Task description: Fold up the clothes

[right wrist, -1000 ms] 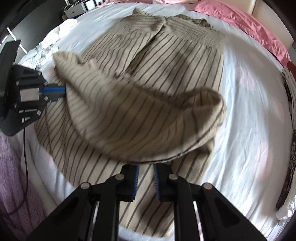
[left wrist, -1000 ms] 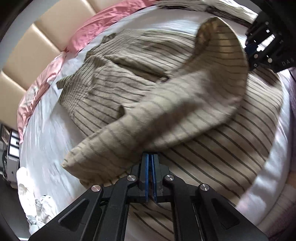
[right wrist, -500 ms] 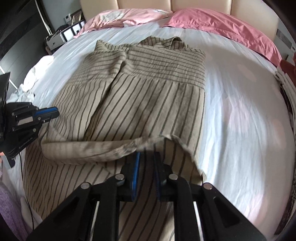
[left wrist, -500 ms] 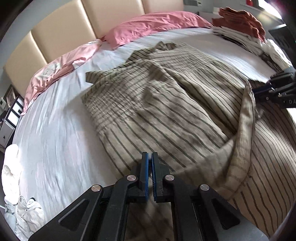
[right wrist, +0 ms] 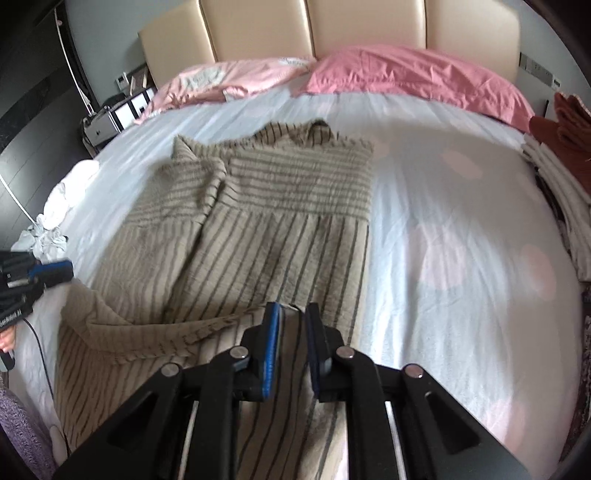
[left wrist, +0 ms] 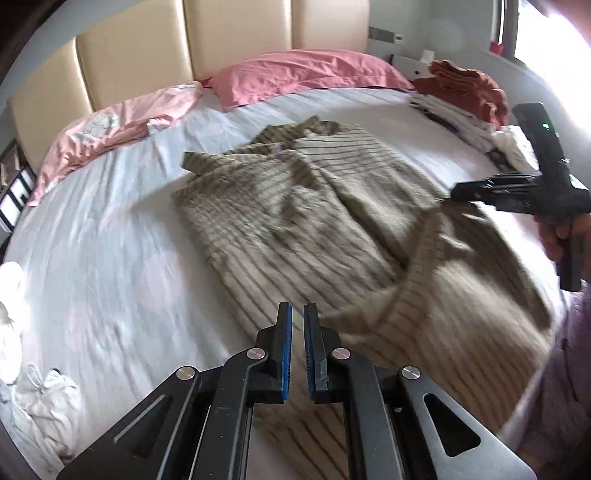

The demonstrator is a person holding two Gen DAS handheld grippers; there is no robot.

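A beige dress with dark stripes (left wrist: 314, 206) lies spread on the white bed sheet (left wrist: 110, 236), collar toward the pillows. Its lower hem is turned up in a loose fold across the skirt (right wrist: 147, 336). My left gripper (left wrist: 297, 314) hangs over the near hem with a narrow gap between its blue pads and nothing in it. My right gripper (right wrist: 292, 314) is slightly open above the folded hem, and no cloth is pinched. In the left wrist view the right gripper (left wrist: 458, 192) is at the dress's right edge. In the right wrist view the left gripper (right wrist: 62, 269) is at its left edge.
Two pink pillows (right wrist: 406, 77) lie against a cream padded headboard (right wrist: 332, 26). A stack of folded clothes, rust-coloured on top (left wrist: 465, 85), sits at the bed's right edge. White crumpled cloth (left wrist: 33, 402) lies at the left edge. A nightstand with devices (right wrist: 110, 118) stands beyond the bed.
Both grippers held the raised hem, carried it over the skirt and lowered it. They have let go and pulled back, leaving the hem folded on the dress.
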